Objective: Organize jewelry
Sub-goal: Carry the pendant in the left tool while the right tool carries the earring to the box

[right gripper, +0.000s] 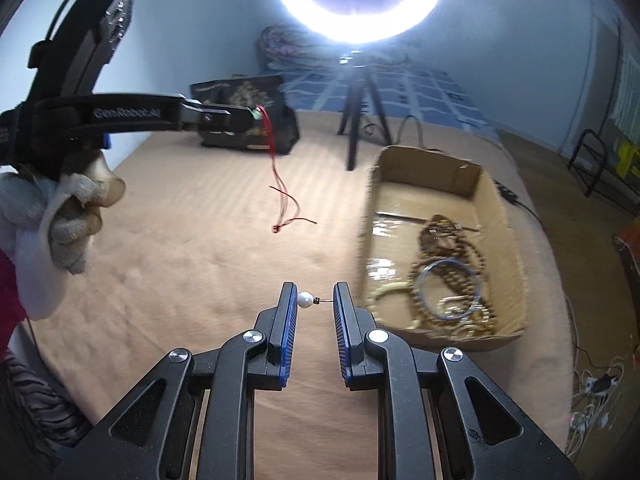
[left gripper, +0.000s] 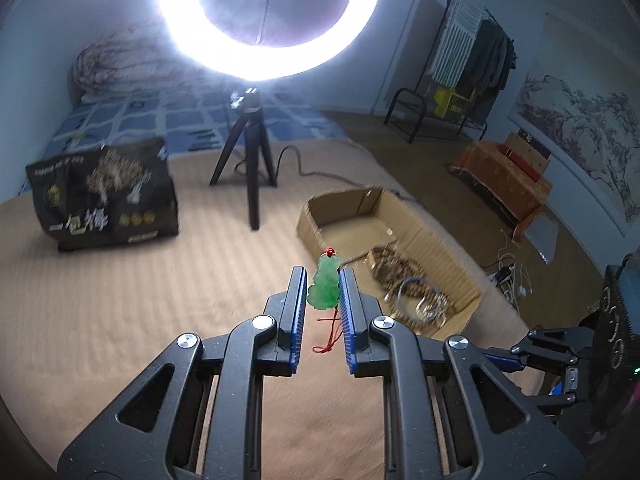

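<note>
My left gripper [left gripper: 323,280] is shut on a green jade pendant [left gripper: 325,286] with a red cord [left gripper: 330,330], held above the tan bed cover. In the right wrist view the left gripper [right gripper: 250,114] shows at upper left, with the red cord [right gripper: 280,184] dangling down to the cover. My right gripper [right gripper: 314,300] holds a white pearl earring [right gripper: 305,300] between its fingers, the pearl against the left finger and its thin pin reaching the right finger. A cardboard box [right gripper: 496,200] with beaded bracelets and bangles [right gripper: 448,272] lies to the right; it also shows in the left wrist view [left gripper: 320,220].
A ring light on a black tripod [right gripper: 354,136] stands behind the box on the bed. A black printed bag [left gripper: 104,196] stands at the back left. A blue patterned sheet and a rolled quilt [left gripper: 120,64] lie behind. Cables and a power strip [right gripper: 596,388] lie on the floor right.
</note>
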### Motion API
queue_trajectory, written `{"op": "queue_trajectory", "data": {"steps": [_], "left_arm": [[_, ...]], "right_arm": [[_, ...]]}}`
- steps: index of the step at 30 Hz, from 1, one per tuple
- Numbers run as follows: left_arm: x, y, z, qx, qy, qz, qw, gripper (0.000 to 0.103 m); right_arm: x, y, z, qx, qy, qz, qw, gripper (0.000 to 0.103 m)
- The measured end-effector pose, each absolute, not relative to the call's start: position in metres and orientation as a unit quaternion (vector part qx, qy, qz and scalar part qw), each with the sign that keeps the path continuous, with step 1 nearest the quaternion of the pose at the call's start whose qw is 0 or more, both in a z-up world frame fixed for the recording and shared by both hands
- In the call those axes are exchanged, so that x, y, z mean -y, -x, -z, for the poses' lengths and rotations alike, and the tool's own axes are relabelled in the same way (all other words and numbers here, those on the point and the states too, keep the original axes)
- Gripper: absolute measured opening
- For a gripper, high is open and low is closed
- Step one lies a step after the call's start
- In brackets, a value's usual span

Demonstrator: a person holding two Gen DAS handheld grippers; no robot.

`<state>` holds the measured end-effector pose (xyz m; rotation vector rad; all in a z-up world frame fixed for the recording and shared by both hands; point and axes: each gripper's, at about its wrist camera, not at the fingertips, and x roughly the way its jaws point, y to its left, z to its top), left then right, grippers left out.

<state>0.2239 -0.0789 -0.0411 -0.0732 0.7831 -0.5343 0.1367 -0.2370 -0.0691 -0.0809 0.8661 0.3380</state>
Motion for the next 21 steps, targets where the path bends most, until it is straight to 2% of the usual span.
{"op": "queue_trajectory", "data": {"steps": [11,21], "left_arm": [[0.135,-0.260,0.013,-0.350,0.012,0.276,0.895,0.015],[0.177,-0.287,0.031,-0.361,-0.002,0.280,0.889,0.015]], "right_arm": [[0.281,-0.160,0.070,-0.418,0.014,-0.128,0.899,0.017],[0.294,-0.179,0.077,-0.420,-0.002,-0.123,0.899,0.017]]}}
